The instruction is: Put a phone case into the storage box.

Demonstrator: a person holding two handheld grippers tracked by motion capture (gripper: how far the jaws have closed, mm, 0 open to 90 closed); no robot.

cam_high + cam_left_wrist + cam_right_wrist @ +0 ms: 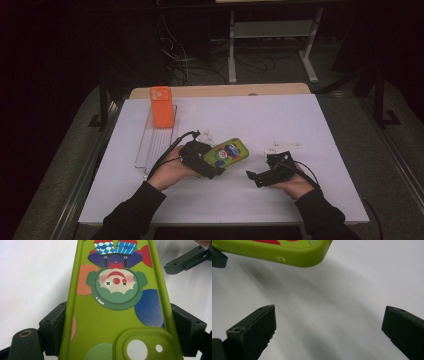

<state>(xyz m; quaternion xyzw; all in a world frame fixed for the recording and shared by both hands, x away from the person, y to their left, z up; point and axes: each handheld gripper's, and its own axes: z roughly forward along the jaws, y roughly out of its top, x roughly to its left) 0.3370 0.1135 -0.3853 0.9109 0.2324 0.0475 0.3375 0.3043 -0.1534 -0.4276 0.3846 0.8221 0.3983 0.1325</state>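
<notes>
Left tongs [212,167]: black, blocky body, black cable looping off at lower left of the high view, pale three-cornered plate on top. Brass-ringed screw hole at lower left of left gripper view. Right tongs [255,177]: black, same plate, thin cable. Both sleeves [130,212] dark.

A lime-green phone case [112,315] printed with a clown and coloured dots is seen; an orange case [162,106], black grippers [200,159], a white table [280,120].
</notes>
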